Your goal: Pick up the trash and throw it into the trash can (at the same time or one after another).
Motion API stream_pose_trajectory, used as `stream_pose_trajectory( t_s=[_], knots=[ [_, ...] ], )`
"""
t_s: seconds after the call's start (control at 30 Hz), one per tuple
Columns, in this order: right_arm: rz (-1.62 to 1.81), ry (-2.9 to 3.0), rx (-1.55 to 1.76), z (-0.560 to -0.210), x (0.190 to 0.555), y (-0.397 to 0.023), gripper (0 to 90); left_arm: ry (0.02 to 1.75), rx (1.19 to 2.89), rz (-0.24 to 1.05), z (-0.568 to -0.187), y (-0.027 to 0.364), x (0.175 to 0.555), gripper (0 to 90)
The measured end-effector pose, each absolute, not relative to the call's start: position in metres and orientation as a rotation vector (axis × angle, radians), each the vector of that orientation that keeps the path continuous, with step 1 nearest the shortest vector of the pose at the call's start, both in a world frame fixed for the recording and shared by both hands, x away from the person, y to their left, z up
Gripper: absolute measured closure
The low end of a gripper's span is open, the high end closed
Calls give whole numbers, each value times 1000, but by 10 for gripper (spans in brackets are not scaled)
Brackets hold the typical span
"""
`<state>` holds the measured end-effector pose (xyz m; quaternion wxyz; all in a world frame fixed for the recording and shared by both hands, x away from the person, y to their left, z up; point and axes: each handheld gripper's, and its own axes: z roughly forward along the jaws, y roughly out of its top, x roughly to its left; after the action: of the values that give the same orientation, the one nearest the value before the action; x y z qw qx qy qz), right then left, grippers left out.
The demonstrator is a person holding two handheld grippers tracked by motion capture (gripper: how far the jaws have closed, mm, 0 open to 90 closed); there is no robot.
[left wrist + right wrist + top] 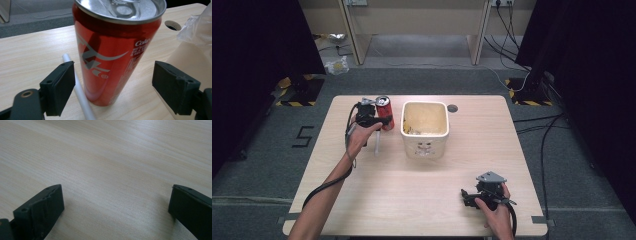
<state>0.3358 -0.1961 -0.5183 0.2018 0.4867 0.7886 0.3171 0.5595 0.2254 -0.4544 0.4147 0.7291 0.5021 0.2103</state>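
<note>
Upright on the far left part of the pale wood-grain counter [377, 200]: a tall red aluminium drink can with silver lid and pull tab [112, 50], seen in the high view just left of the bin. Left gripper [113, 92] right up at that can, jaws spread wide to either side of its lower body, clear gaps on both sides, no contact, nothing clamped. Left hand [362, 134] wrapped round the gripper body in the high view, black cable trailing back along the forearm.

Thin white plastic tube [78, 92] lying flat on the counter, running beneath the left-side jaw and just beside the foot of the can; touching or not, hard to tell.

To the can's right, a square cream plastic bin with rounded corners [424, 147], lined with a crinkled clear plastic bag [197, 27], the bag's edge looming at the right of the left gripper view. Small round cable hole [173, 25] in the counter beyond the can, near the bin's far corner.

Right gripper [115, 212] well apart from all of this, low over bare wood at the near right of the counter, jaws spread wide, nothing between them but grain. Right hand [494, 212] gripping it from below in the high view, grey three-cornered plate on top.
</note>
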Motion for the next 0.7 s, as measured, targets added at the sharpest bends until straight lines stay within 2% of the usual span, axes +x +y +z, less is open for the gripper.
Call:
stream_pose_trajectory(
  t_s=[0.53, 0.6, 0.7],
  knots=[
    [886, 2202, 1359, -518, 336, -196, 2, 1286, 1845, 567, -461, 218, 575, 268],
    [886, 2202, 1359, -518, 336, -196, 2, 1283, 1845, 572, -463, 218, 576, 324],
    [886, 2202, 1359, -518, 336, -196, 2, 1282, 1844, 580, -463, 218, 576, 330]
  ],
)
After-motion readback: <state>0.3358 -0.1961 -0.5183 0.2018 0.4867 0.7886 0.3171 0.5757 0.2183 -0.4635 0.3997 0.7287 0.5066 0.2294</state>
